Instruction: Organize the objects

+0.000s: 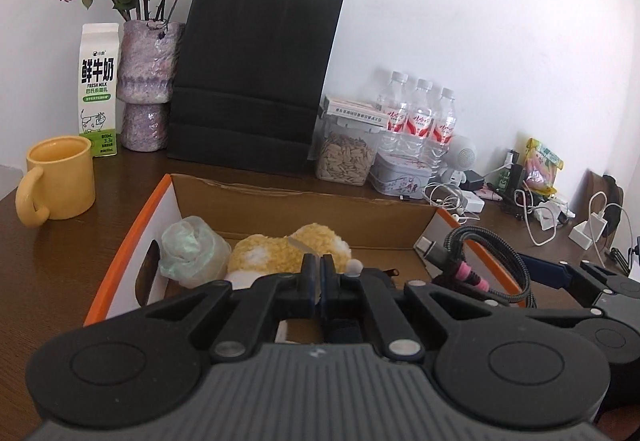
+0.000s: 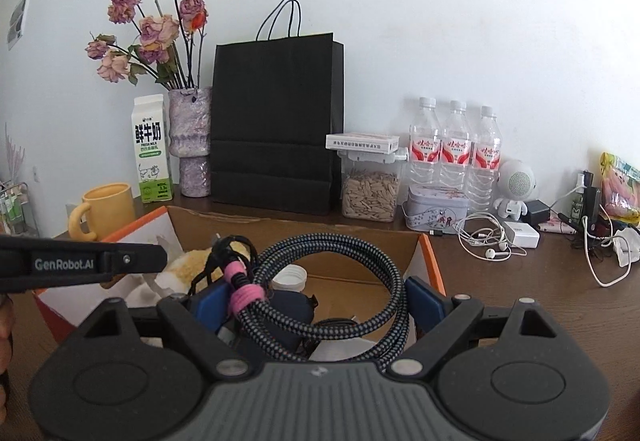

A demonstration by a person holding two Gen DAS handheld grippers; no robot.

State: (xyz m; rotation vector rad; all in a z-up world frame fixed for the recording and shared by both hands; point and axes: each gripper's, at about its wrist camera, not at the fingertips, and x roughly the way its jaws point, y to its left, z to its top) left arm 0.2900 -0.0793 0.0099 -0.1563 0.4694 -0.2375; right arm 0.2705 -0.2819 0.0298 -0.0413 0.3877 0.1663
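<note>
An orange-edged cardboard box (image 1: 132, 241) sits on the brown desk; it also shows in the right wrist view (image 2: 430, 261). Inside lie a yellow plush toy (image 1: 288, 249), a crumpled pale green wrap (image 1: 192, 253) and a white cap (image 2: 289, 277). My left gripper (image 1: 318, 281) is shut above the box, over the plush, with nothing visibly between its fingers. My right gripper (image 2: 316, 305) stands wide over the box with a coiled black braided cable (image 2: 336, 281) tied with a pink band lying between its blue pads (image 2: 424, 301). The cable also shows in the left wrist view (image 1: 492, 261).
Behind the box stand a yellow mug (image 1: 60, 177), milk carton (image 1: 98, 89), vase of dried roses (image 1: 148, 81), black paper bag (image 1: 256, 81), seed jar (image 1: 344, 157), three water bottles (image 1: 420, 117) and a tin (image 2: 436, 207). Earphones, chargers and cables (image 2: 496, 237) lie right.
</note>
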